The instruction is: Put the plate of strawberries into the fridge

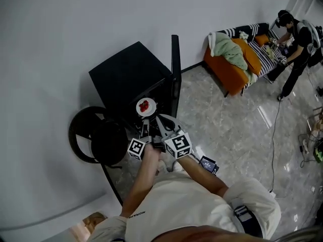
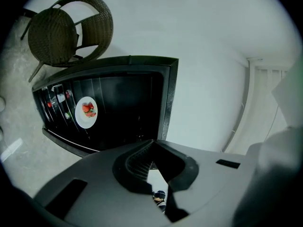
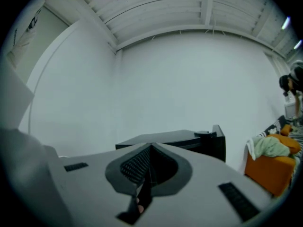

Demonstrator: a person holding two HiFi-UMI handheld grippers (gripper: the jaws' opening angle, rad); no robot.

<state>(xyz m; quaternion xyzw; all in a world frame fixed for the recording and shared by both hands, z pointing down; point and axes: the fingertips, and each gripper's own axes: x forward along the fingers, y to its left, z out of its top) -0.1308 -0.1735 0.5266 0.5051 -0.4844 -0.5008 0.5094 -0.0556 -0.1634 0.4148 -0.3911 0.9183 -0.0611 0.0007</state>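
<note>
The black fridge [image 1: 132, 73] stands against the wall with its door [image 1: 175, 67] swung open. A white plate of red strawberries [image 1: 146, 106] lies inside it on a shelf. In the left gripper view the plate of strawberries [image 2: 86, 111] shows in the dark interior, well ahead of the jaws. My left gripper [image 1: 146, 124] is shut with nothing in it, just in front of the plate and apart from it. My right gripper [image 1: 161, 119] is beside it, also shut and empty. It looks over the fridge top [image 3: 170, 138] at the wall. Both pairs of jaws, left gripper [image 2: 152, 143] and right gripper [image 3: 151, 146], meet at their tips.
A dark wicker chair [image 1: 96, 135] stands left of the fridge, close to my left arm. An orange sofa [image 1: 229, 64] with blankets is at the back right, where a person [image 1: 298, 37] bends over it. A cable [image 1: 274, 135] runs across the marble floor.
</note>
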